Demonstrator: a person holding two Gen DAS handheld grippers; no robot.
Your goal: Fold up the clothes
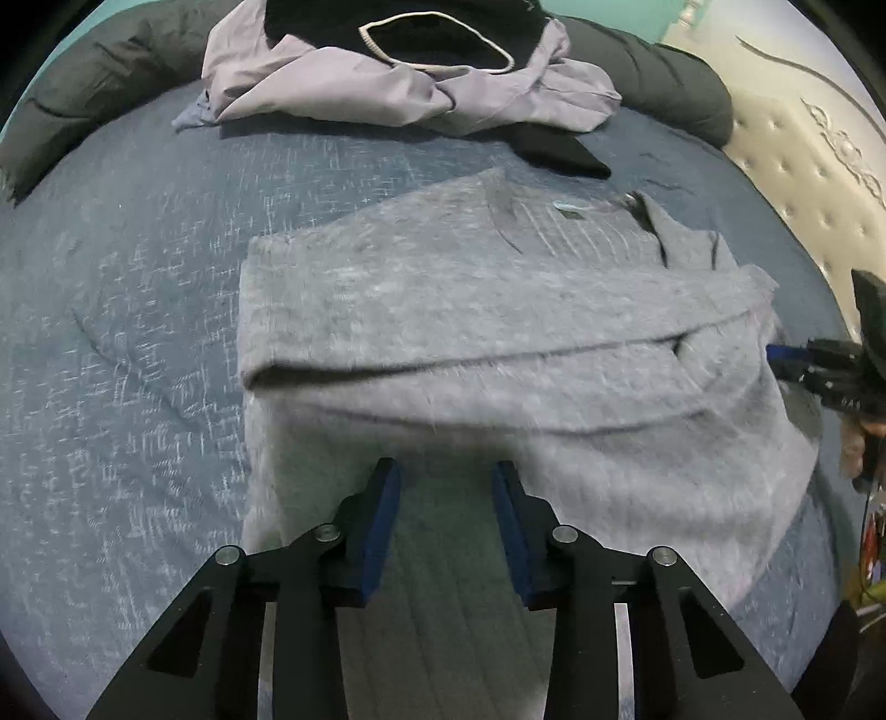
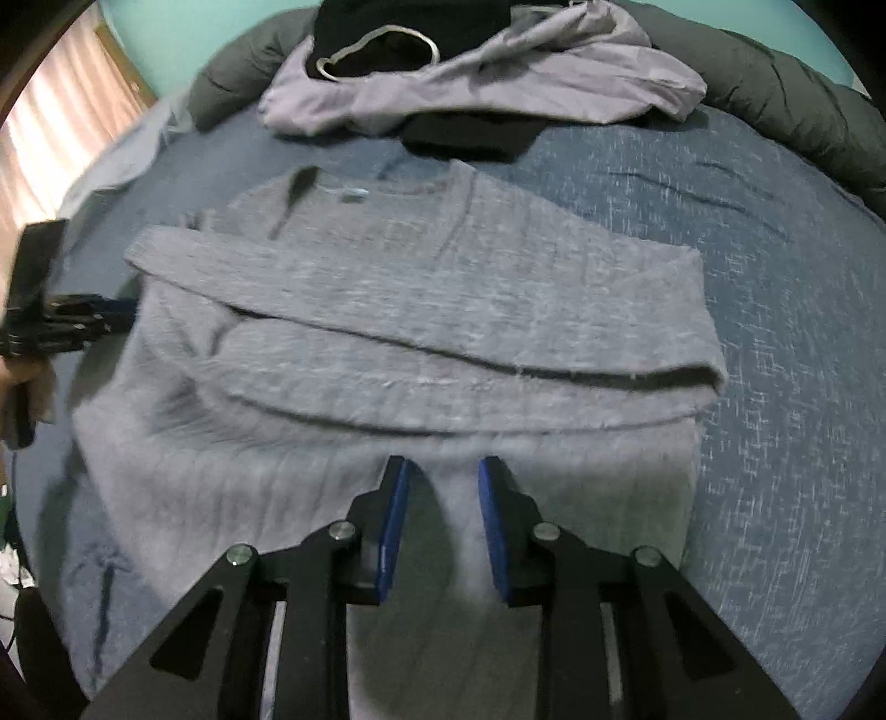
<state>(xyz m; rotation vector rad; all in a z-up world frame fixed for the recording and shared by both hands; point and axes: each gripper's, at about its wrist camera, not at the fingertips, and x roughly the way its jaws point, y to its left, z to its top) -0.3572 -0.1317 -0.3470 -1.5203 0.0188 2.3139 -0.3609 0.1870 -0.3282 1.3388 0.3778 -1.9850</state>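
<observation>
A grey knit sweater (image 1: 498,332) lies flat on the blue bedspread (image 1: 138,332), neck toward the far side, both sleeves folded across its chest. My left gripper (image 1: 447,471) hovers open over the sweater's lower body, with only cloth showing beneath the gap. At the right edge of that view, my right gripper (image 1: 797,354) is seen side-on by the sweater's side. In the right wrist view the sweater (image 2: 415,310) fills the middle. My right gripper (image 2: 443,468) is open above its lower part. The left gripper (image 2: 105,310) sits at the sweater's left edge, held by a hand.
A lavender garment (image 1: 387,94) and a black top with a white-trimmed neck (image 1: 432,33) are heaped at the far side. A black cloth (image 1: 559,152) lies just beyond the sweater's collar. A dark grey rolled duvet (image 2: 803,99) rims the bed. A tufted headboard (image 1: 803,183) stands right.
</observation>
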